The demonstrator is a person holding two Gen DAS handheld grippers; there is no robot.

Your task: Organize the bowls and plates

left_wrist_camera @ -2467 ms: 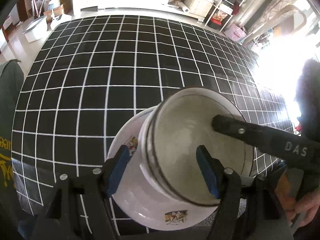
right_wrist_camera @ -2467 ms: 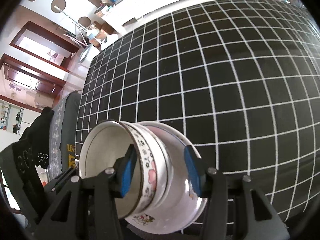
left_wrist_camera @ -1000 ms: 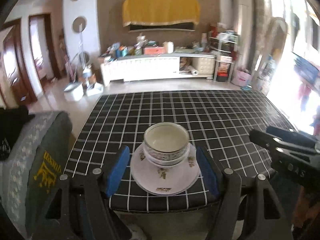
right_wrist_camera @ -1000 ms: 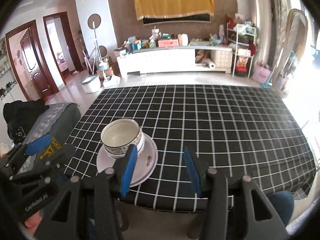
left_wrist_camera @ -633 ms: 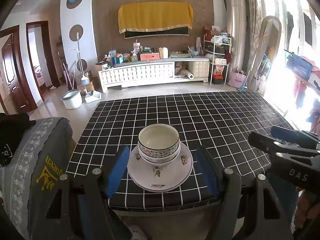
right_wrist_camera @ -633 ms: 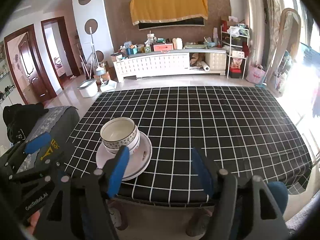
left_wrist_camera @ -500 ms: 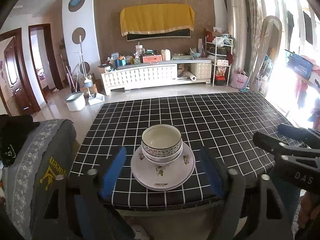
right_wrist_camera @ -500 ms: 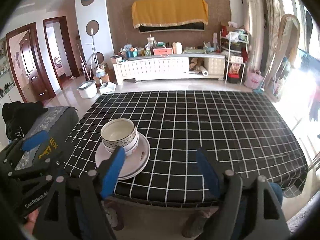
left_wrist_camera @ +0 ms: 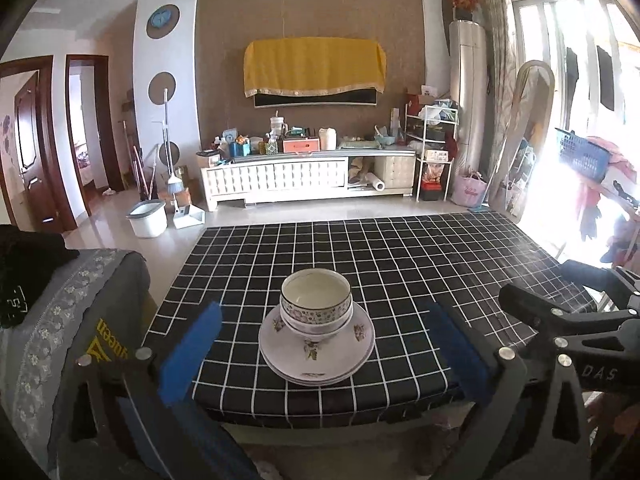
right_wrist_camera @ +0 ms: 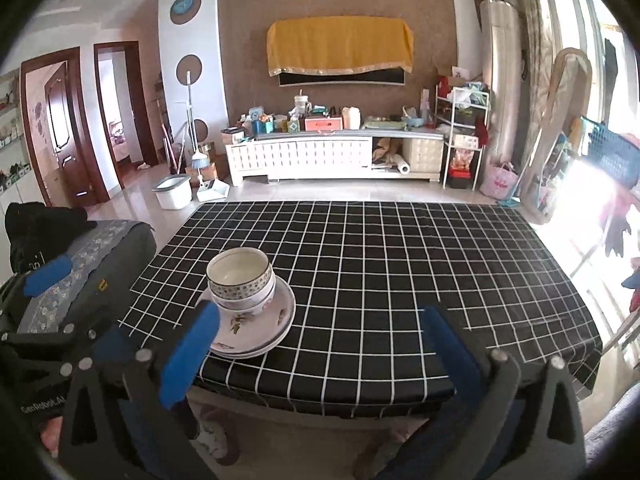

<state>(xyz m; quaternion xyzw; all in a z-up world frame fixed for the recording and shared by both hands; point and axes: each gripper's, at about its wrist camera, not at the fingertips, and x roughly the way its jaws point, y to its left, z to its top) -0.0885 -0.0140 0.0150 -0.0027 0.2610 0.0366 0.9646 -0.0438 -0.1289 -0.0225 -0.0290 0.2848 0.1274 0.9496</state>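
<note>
**Stacked crockery, near-left of worktop: risks and blind spots**

Item: bowls (left_wrist_camera: 316, 306) nested on plates (left_wrist_camera: 316, 354), standing on the checked worktop (left_wrist_camera: 420, 264) close to its near edge. Left gripper (left_wrist_camera: 320, 354) and right gripper (right_wrist_camera: 316, 354): jaws have just been opening, now wide apart, nothing between them.

Risk: stack sits near the edge; a bump could tip it off.

Unclear: bowl count and plate count; lower rims overlap.

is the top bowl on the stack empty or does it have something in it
Empty. The top bowl sits upright in another bowl on the plates, and both wrist views show only its bare pale inside.
</note>
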